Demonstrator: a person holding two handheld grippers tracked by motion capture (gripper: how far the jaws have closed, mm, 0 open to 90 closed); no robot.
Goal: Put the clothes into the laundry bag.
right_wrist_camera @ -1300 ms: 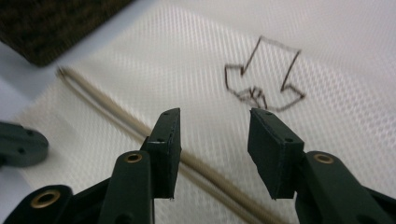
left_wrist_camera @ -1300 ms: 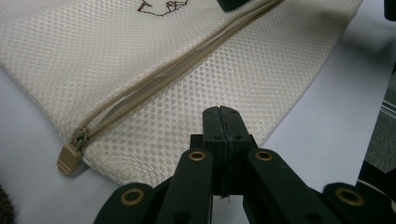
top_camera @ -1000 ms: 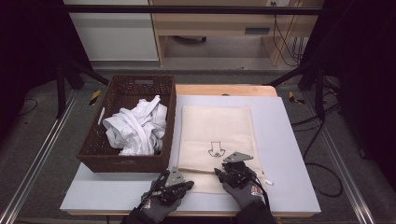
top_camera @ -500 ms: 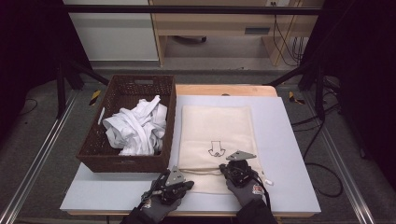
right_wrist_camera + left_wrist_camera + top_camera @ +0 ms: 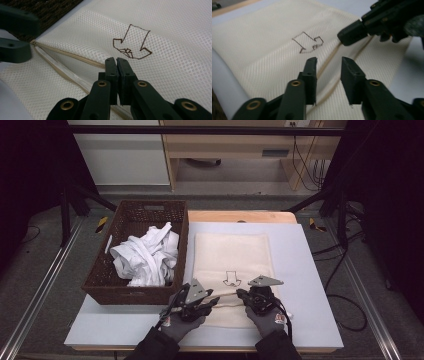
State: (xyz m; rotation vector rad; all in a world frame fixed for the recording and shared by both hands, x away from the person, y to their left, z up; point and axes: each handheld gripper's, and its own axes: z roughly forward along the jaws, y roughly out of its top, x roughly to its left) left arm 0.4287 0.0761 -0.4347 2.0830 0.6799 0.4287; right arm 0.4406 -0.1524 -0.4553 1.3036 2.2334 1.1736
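1. The basket sits at the table's left, touching the left edge of the bag, with a heap of white laundry in it. That closeness looks deliberate: the clothes have only a short way to travel into the bag.

2. The left gripper hangs just above the bag's near left part, beside the basket's corner. Its jaws have just been opening and stand apart over the zipper with nothing between them (the pads touch no cloth in the left gripper view). I judge it has let go of the near flap, or is about to take a fresh hold.

3. The bag lies flat in the middle of the table, mouth toward the person, a drawn arrow pointing at that mouth. In the right gripper view the zipper is undone, its two tapes spread and a dark slit between them, so the opening is ready to be widened.

4. The right gripper rests on the bag just below the arrow, to the right of the other. Its jaws are pressed together at the zipper line; they seem to pinch the upper edge of the opening, though the pads hide the cloth, so I cannot be sure. Holding that edge would keep the mouth from sliding while the other side is lifted.
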